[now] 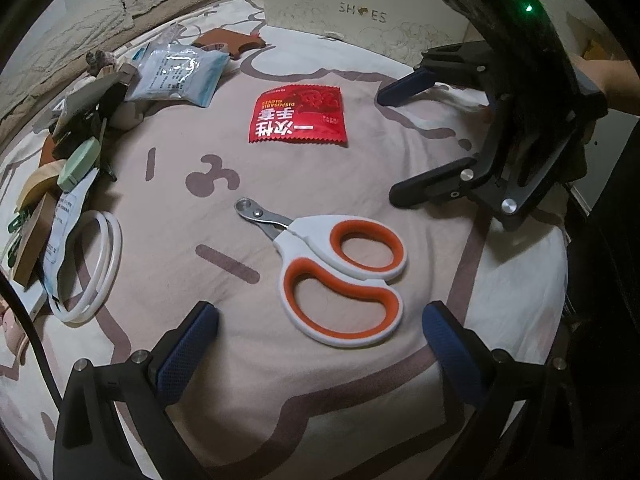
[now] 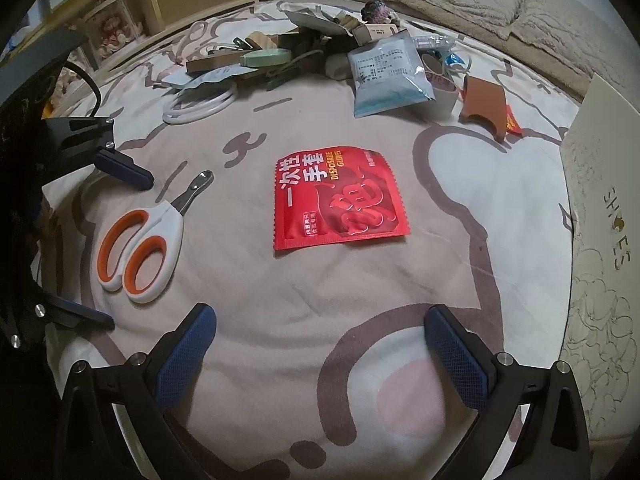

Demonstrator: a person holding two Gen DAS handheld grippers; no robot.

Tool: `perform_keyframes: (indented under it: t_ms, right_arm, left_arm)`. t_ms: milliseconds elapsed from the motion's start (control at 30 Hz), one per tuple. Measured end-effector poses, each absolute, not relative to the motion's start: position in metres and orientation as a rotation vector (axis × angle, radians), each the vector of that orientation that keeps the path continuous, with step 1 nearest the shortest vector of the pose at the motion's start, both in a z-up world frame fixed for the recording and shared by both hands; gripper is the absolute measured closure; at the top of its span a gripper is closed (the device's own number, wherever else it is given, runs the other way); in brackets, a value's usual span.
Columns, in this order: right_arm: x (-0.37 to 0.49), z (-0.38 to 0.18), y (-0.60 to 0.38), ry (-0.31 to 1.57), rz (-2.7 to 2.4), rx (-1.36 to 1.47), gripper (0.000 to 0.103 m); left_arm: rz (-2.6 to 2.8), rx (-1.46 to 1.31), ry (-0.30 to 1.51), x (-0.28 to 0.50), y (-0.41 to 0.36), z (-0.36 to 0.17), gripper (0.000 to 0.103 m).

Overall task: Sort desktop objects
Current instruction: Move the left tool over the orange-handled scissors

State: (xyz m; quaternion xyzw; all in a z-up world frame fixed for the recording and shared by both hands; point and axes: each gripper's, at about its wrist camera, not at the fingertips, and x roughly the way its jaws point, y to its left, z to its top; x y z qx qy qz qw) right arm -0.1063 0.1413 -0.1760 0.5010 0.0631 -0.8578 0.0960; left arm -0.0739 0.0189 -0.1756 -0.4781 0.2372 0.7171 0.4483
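Observation:
White and orange nail clippers (image 1: 340, 268) (image 2: 138, 240) lie flat on the patterned cloth, just ahead of my left gripper (image 1: 320, 316), which is open and empty. A red packet of disposable gloves (image 1: 298, 116) (image 2: 340, 200) lies flat farther on, in front of my right gripper (image 2: 320, 320), also open with nothing between its pads. The right gripper (image 1: 386, 148) shows at the right in the left wrist view; the left gripper (image 2: 132, 252) shows at the left edge of the right wrist view.
A heap of small items lies at the cloth's far side: a blue-white pouch (image 1: 180, 74) (image 2: 390, 76), white ring (image 1: 90, 268) (image 2: 200, 106), green tape measure (image 1: 78, 164), brown leather piece (image 2: 482, 100). A white shoe box (image 1: 360, 20) (image 2: 600, 240) borders the cloth.

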Motion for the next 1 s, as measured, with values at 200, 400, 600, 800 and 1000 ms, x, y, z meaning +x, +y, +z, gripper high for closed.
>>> perform_keyframes:
  t_ms: [200,400,600,800,1000]
  right_arm:
    - [-0.107,-0.176,0.144,0.170,-2.532,1.481,0.000]
    - [-0.108,-0.177,0.142,0.184,-2.527,1.493,0.000]
    - [-0.111,-0.178,0.141,0.200,-2.510,1.524,0.000]
    - [-0.113,-0.178,0.140,0.210,-2.501,1.543,0.000]
    - [-0.113,-0.178,0.139,0.221,-2.495,1.541,0.000]
  left_arm:
    - [1.769,-1.191,0.553,-0.076,0.017,-0.171,0.002]
    - [1.762,-1.182,0.532,-0.082,0.024,-0.169,0.007]
    - [1.748,-1.158,0.544,-0.080,0.025,-0.171,0.013]
    - [1.744,-1.176,0.555,-0.080,0.025,-0.174,0.013]
    - [1.739,-1.208,0.586,-0.079,0.032,-0.179,0.010]
